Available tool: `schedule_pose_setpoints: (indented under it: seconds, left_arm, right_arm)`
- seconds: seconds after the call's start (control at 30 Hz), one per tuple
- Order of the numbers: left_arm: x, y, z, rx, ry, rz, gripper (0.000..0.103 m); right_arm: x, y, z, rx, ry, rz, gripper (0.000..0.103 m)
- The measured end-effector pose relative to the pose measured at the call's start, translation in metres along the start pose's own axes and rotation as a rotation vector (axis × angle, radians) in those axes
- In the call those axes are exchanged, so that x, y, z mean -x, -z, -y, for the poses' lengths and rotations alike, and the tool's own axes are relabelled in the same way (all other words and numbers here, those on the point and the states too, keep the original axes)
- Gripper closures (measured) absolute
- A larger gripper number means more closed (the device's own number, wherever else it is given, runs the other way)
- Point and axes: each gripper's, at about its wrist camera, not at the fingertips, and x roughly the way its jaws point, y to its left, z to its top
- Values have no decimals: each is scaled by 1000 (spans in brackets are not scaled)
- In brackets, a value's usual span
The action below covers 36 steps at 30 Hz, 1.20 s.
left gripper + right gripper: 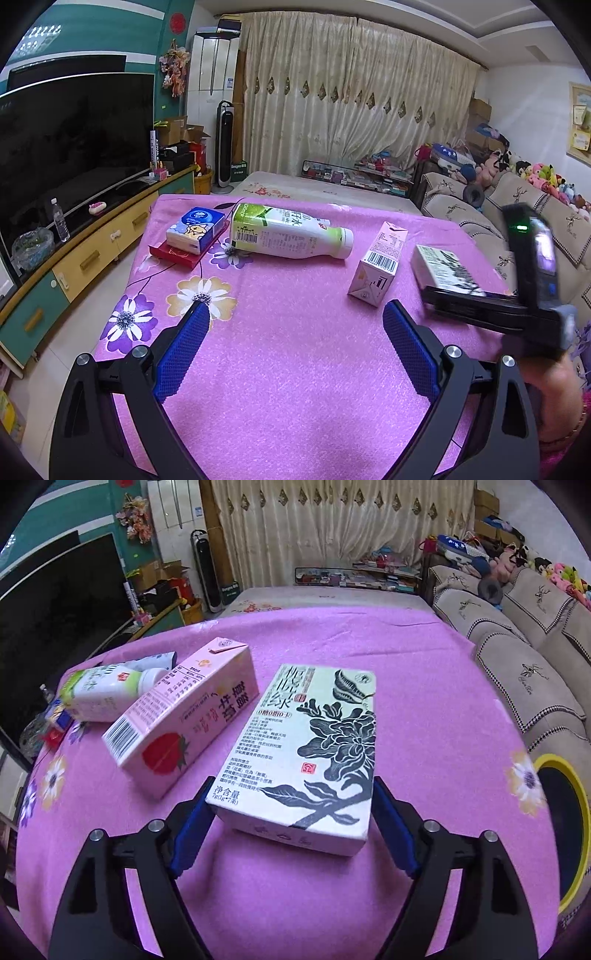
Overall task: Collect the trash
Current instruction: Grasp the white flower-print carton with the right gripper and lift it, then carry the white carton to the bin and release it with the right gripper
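Between right tool [291, 805] pads, tea box [306, 746], untouched

Your left gripper [291, 314] points down a bit, its jaws wide apart with nothing between them. Your right gripper [291, 805] tips down more, jaws apart, one on each side of a box [306, 746].

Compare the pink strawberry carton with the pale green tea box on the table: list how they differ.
The pink carton is slimmer and has a red strawberry and a barcode on it; the tea box is broader and flatter, pale green with a black flower print. The tea box sits between the fingers of the right gripper; the pink carton lies outside them, to the side. Both are cardboard, lying flat on the pink tablecloth.
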Motion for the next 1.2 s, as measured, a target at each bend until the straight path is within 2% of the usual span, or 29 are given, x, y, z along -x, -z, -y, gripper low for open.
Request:
schedule_pose_setpoints:
  seconds: [0.23, 0.43, 0.8, 1.2]
  left_arm:
    - [0, 2, 4, -22, -2, 2, 9]
    - [-1, 4, 11, -53, -8, 3, 9]
    - [-8, 7, 16, -87, -20, -8, 9]
    - [-12, 8, 20, -104, -20, -17, 9]
  right_arm:
    - [58, 31, 33, 48, 0, 67, 27]
    - [90, 56, 65, 21, -9, 89, 28]
    - [114, 81, 100, -27, -60, 88, 28]
    - [143, 84, 132, -86, -144, 105, 28]
